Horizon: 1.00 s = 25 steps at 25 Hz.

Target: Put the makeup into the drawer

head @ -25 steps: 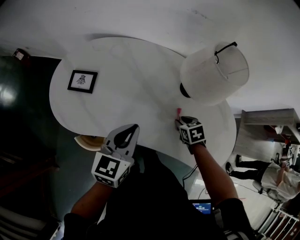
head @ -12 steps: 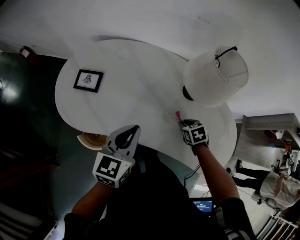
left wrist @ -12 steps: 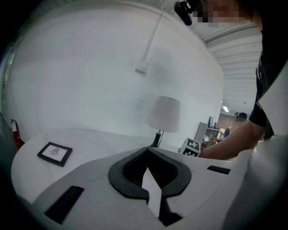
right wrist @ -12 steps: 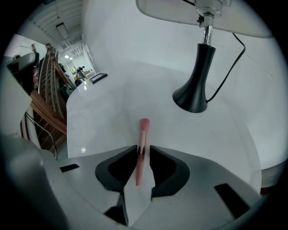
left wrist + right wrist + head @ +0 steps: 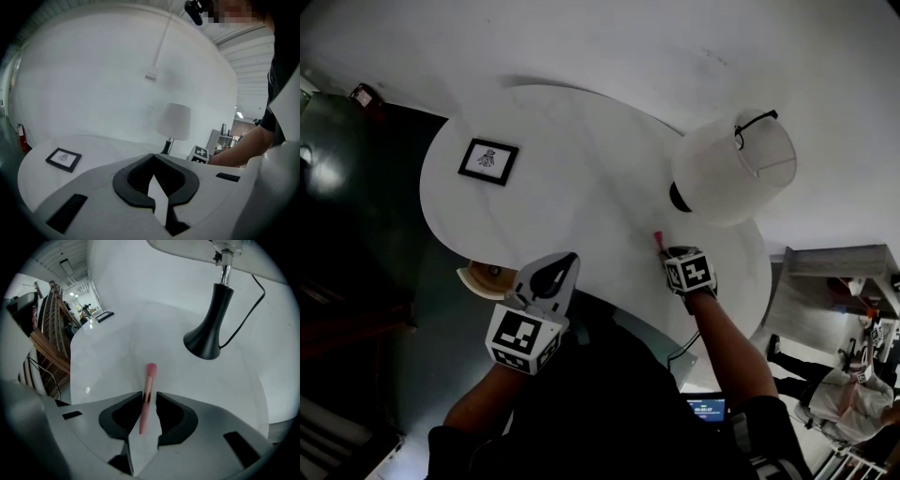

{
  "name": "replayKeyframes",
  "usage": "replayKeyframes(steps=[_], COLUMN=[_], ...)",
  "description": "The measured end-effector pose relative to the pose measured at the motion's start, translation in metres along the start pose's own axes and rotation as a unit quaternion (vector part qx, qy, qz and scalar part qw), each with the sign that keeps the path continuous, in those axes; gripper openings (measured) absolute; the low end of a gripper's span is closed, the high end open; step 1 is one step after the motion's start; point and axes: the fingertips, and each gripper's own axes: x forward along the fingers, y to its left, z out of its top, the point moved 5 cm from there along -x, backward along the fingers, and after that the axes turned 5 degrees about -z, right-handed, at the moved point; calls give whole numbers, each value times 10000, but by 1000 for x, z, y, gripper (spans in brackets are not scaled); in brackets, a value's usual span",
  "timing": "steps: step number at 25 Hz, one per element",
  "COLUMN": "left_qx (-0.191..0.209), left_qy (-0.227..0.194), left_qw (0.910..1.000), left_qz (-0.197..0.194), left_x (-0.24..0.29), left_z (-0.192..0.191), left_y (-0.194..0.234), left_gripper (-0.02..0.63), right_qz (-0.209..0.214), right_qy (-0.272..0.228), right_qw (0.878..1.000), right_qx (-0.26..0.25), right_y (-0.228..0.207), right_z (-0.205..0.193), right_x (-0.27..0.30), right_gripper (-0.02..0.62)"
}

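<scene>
- Right tongs point(image 5: 149, 398) point steeply down over the pink makeup brush point(image 5: 148, 378), near the right edge of the white surface point(image 5: 572, 187).
- The jaws have just been opening. The brush sits between them, against one jaw, gap at the other, not pinched.
- Advice: centre on the handle and close firmly before lifting.
- Left tongs point(image 5: 153, 157) are together and empty at the near edge.
- Lamp point(image 5: 208, 333) stands just beyond the brush, so lift clear of it.
- Picture frame point(image 5: 488, 160) is far left, well apart.
- No drawer is in view.

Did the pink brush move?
No. The pink brush stays just as close to the lamp's black base as before.
</scene>
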Motion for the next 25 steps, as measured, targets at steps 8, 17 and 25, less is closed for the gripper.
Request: replayKeyframes(steps=[8, 17, 25], left_qx=[-39, 39, -2], left_qy=[13, -38, -91], left_qw=[10000, 10000, 9999], left_qz=[-30, 6, 83], left_x=[4, -3, -13], left_z=[-2, 2, 0], left_y=[-5, -2, 1], left_gripper=[11, 11, 11], right_qz=[-69, 114, 282], right_qy=[211, -28, -406], right_qw=[9983, 9986, 9979], right_qx=[-539, -524, -415], right_y=[5, 9, 13], right_z=[6, 4, 17], right_x=[2, -6, -28], right_gripper=[89, 49, 48])
